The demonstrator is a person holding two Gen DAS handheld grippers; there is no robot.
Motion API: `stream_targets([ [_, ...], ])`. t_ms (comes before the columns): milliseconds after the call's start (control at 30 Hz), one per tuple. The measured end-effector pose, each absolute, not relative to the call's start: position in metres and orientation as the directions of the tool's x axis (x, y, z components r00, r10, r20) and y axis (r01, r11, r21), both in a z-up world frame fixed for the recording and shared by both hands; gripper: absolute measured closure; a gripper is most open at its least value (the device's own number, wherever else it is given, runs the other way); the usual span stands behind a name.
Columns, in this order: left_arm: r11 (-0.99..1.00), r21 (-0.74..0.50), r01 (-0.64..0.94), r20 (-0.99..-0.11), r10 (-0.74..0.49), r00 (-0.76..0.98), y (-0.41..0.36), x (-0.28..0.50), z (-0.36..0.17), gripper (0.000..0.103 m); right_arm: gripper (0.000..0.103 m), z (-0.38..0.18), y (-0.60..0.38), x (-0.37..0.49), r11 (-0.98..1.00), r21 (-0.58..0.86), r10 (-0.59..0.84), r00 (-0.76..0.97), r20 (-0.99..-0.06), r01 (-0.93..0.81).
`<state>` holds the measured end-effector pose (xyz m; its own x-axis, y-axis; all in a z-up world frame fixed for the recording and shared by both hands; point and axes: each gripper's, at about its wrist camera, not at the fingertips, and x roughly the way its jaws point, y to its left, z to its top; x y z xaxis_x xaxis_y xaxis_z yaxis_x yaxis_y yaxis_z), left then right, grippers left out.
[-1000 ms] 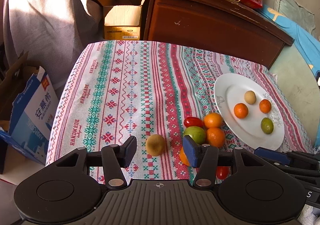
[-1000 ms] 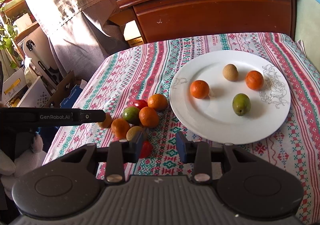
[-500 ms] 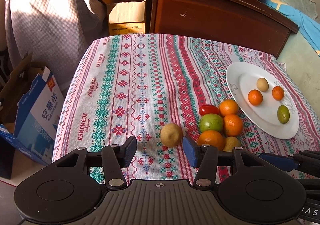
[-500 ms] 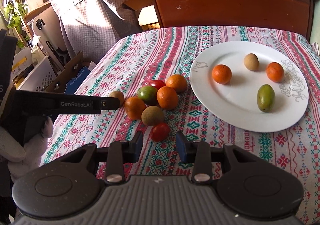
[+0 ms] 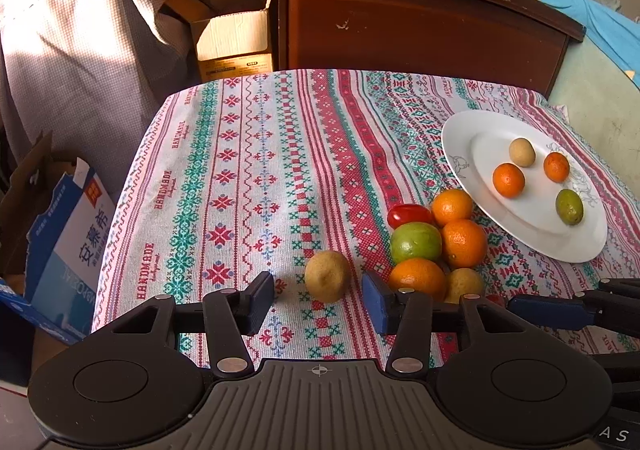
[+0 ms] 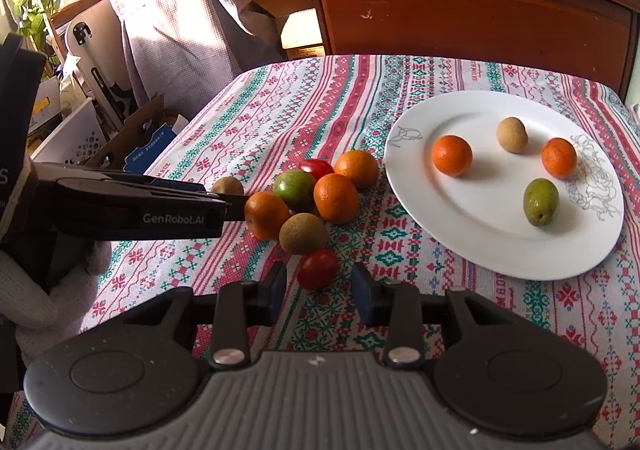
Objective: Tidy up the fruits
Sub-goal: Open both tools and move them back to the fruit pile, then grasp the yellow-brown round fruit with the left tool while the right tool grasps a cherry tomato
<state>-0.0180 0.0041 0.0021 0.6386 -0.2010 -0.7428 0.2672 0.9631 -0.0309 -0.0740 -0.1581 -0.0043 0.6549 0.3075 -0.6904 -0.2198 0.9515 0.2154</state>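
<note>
Left wrist: yellow-brown fruit (image 5: 327, 276), round, dimpled

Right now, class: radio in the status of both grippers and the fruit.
Left gripper open, lined up on tan fruit. Right gripper open, cherry tomato between its tips. Four fruits on plate. Nothing blocking.

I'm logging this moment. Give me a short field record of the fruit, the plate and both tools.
plate: white plate on the patterned tablecloth
on plate: two oranges, one tan fruit, one green fruit
off plate: cluster beside the plate with three oranges, a green fruit, two tan fruits and two red tomatoes
left tool: open, tan fruit just ahead of the gap
right tool: open, red tomato between its fingertips, no contact visible
held: nothing
</note>
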Motion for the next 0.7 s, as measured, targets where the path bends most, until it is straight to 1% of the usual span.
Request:
stream_targets([
  [67,0.962,-0.024,0.273,-0.738,-0.201,0.644,0.0025,-0.0180,0.0013,0.059,0.070,-0.0044,-0.1571,-0.0740,0.952,0.211,0.306,0.658,-0.688,-0.222],
  [133,0.960,-0.011,0.279,-0.735,-0.197,0.649,0.0013,-0.0188,0.0012,0.066,0.072,-0.0049,-0.1558,-0.0744,0.952,0.204,0.305,0.660,-0.687,-0.228],
  [233,0.960,-0.008,0.282,-0.732,-0.198,0.652,0.0012,-0.0200,0.0013,0.072,0.077,-0.0052,-0.1544,-0.0747,0.950,0.202,0.310,0.658,-0.686,-0.237],
  [267,0.959,-0.010,0.282,-0.731,-0.199,0.653,0.0012,-0.0202,0.0014,0.073,0.079,-0.0051,-0.1538,-0.0748,0.950,0.201,0.311,0.658,-0.686,-0.239],
  [333,0.957,-0.010,0.289,-0.728,-0.204,0.654,0.0005,-0.0210,0.0012,0.077,0.080,-0.0051,-0.1531,-0.0750,0.949,0.197,0.312,0.658,-0.685,-0.245],
  [433,0.954,0.004,0.299,-0.723,-0.203,0.660,-0.0029,-0.0235,0.0002,0.081,0.081,-0.0047,-0.1523,-0.0753,0.948,0.195,0.315,0.658,-0.684,-0.251],
  [700,0.960,-0.033,0.280,-0.720,-0.217,0.659,0.0016,-0.0242,0.0051,0.081,0.081,0.0032,-0.1523,-0.0764,0.946,0.197,0.322,0.669,-0.670,-0.257],
])
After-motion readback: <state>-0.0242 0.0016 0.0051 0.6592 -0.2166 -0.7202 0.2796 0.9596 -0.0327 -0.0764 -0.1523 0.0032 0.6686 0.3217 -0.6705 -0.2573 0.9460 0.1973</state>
